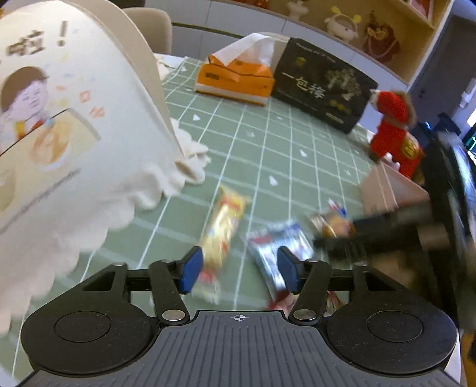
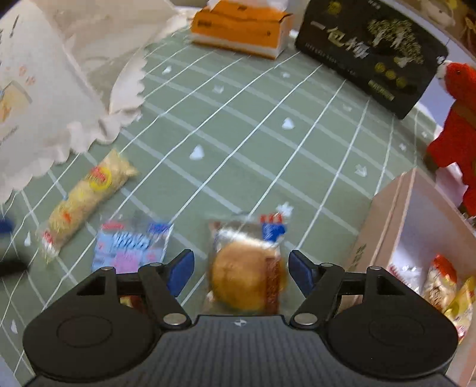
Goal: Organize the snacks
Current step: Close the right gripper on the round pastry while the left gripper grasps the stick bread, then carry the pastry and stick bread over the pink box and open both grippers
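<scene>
My right gripper [image 2: 241,272] is open, pointing down at the green checked tablecloth [image 2: 238,134]. A clear-wrapped round bun [image 2: 247,277] sits between its blue pads with a gap on each side. To its left lie a blue and pink snack pack [image 2: 134,244] and a long yellow snack pack [image 2: 86,202]. My left gripper [image 1: 241,268] is open with only cloth between its pads. The yellow pack [image 1: 221,229] lies just beyond its left pad and the blue pack [image 1: 279,256] by its right pad. The right gripper [image 1: 342,235] shows blurred at the right edge, over the bun pack [image 1: 330,223].
A pale open box [image 2: 395,208] at the right holds several snacks [image 2: 440,279]. A white printed paper bag [image 1: 59,134] lies on its side at the left. An orange tissue box [image 2: 241,26], a black box [image 2: 372,53] and a red plush toy [image 2: 458,134] stand at the back.
</scene>
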`<state>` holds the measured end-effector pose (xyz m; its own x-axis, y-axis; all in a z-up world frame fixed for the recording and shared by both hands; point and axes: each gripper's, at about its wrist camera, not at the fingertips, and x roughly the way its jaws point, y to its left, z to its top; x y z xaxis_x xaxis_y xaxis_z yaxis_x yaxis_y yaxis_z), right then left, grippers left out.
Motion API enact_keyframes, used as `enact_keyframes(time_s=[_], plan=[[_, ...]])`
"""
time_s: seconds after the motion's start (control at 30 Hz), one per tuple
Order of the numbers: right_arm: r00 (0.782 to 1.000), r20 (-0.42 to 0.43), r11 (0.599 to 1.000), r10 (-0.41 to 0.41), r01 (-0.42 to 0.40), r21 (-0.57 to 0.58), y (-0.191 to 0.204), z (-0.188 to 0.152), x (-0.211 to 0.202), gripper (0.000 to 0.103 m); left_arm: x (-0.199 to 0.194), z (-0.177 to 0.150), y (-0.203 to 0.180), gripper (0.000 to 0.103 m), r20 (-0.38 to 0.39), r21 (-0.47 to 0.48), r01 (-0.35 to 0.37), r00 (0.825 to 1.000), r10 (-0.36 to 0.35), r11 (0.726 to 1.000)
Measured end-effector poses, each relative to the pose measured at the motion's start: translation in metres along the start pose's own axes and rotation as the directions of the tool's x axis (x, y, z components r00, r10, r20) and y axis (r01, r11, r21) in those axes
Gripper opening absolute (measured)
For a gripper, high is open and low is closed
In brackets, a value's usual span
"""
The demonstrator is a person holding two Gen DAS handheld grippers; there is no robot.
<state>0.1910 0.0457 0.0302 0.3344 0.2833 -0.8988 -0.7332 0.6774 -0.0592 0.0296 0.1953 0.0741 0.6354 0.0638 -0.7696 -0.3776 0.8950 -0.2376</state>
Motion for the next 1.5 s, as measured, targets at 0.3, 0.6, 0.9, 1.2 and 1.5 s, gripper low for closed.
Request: enact_keyframes(time_s=[0.3,0.6,0.9,1.2,1.5], plan=[[0.985,0.035,0.985,0.168,-0.169,0.025,0.013,-0.033,-0.024,0.057,0.058,0.02,0.002,0.051,-0.06,0.041,-0.065,0.996,0.068,0.997],[0.978,0.126,0.974,0.168,-0.184,0.129,0.007,-0.049,-0.018,0.061,0.075,0.02,0.003,0.044,-0.09,0.11,-0.086,0.991,0.096,0.99],[0.98,0.111,0.979,0.164,-0.175,0.105,0.009,-0.048,-0.019,0.056,0.067,0.017,0.019,0.034,-0.088,0.023,-0.042,0.995,0.044,0.999],[0.96,0.165,0.964,0.225,-0.244,0.106,0.0,-0.1,-0.083,0.056,0.01,-0.036,0.008,0.033,-0.045,-0.031,0.01,0.999,-0.012,0.999],[0.978,0.2,0.954,0.05,-0.106,0.281,-0.053,-0.18,-0.139,0.056,-0.049,-0.087,-0.084,0.033,-0.092,0.097,0.231,0.971,-0.222,0.968]])
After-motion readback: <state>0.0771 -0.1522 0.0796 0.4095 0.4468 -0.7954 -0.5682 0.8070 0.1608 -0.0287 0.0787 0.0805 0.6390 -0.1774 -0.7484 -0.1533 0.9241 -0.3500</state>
